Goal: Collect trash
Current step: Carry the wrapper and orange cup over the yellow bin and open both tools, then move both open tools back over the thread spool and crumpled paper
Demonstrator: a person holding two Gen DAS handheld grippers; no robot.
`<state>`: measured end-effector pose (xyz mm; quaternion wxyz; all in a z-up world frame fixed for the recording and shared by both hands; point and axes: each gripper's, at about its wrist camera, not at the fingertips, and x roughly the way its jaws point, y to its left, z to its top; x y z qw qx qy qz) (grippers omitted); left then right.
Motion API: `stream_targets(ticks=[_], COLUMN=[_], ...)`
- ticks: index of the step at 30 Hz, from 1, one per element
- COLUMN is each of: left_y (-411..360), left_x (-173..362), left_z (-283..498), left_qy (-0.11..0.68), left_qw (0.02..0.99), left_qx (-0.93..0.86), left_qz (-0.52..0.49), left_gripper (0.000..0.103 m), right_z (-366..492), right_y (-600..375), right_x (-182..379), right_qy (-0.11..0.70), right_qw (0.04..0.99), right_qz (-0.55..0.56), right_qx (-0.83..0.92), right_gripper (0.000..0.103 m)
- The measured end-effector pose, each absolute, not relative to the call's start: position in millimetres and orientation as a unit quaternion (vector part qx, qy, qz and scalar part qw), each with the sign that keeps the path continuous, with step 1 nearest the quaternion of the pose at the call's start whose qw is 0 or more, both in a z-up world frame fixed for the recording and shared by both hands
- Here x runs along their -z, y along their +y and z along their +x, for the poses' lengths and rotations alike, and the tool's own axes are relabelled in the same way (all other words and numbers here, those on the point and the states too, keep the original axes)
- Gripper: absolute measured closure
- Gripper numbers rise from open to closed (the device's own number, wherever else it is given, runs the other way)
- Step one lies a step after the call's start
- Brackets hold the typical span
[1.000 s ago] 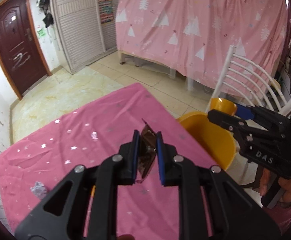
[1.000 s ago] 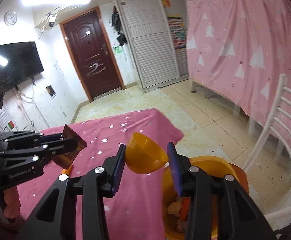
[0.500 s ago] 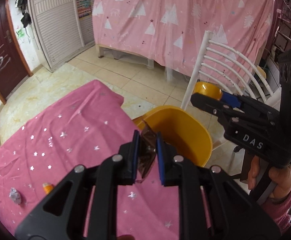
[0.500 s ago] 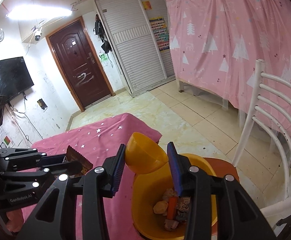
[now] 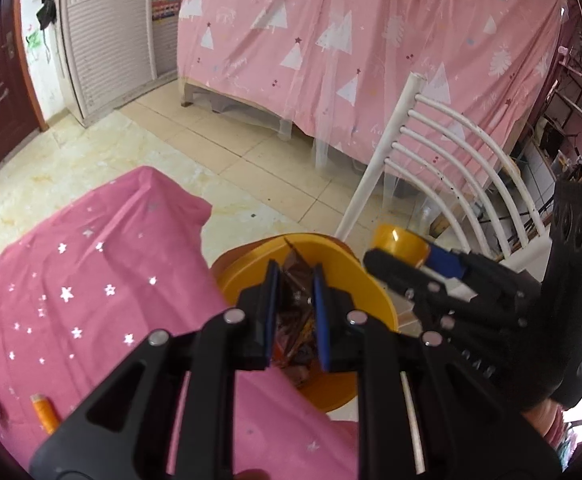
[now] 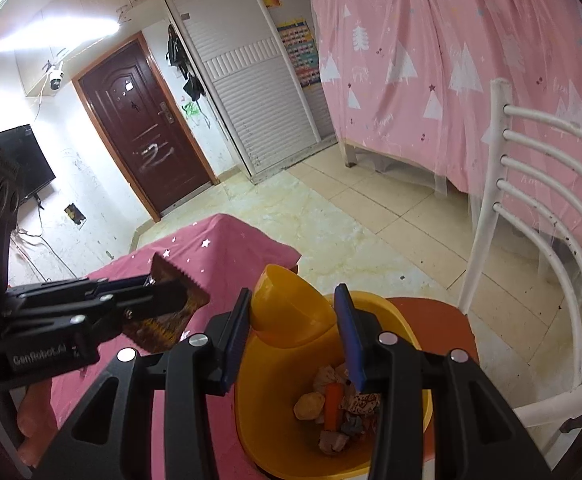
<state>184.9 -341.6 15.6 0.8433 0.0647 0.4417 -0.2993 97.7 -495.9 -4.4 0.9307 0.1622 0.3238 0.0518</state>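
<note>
Seemingly, wrapper (image 5: 295,280) inside left gripper (image 5: 294,280) — over bin (image 5: 365,280).

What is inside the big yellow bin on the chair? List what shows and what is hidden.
Inside the yellow bin lies a heap of trash: an orange tube, a tan lump and crumpled wrappers. The right gripper hides the near part; nothing beneath the heap shows.

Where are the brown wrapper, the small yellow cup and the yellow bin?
brown wrapper (image 6: 179,300): right wrist view, on its serrated upper part, beyond the left gripper's fingers.
small yellow cup (image 6: 291,308): right wrist view, on its rounded side.
yellow bin (image 6: 391,322): right wrist view, on its far rim.
</note>
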Motion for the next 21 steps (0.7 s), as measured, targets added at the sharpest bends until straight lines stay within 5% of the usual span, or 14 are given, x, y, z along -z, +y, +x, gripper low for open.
stream_targets(ticks=[6,10,21], left_y=[-348,-345,-326], left_x=[-11,-11,-18], left_z=[187,188,184], left_qy=[0.446,0.446,0.443], left_qw=[0.841,0.844,0.849], left_qx=[0.298,0.291,0.283], left_qz=[0.066,0.061,0.044], left_gripper=[0.086,0.046,0.042], right_z=[102,103,103], right_y=[-498,-499,-491], right_x=[10,12,11], right_qy=[0.333,0.335,0.333], right_qw=[0.927,0.926,0.928], right_qz=[0.166,0.166,0.157], right_qx=[-0.048,-0.041,-0.05], right_gripper=[0.067,0.064,0.058])
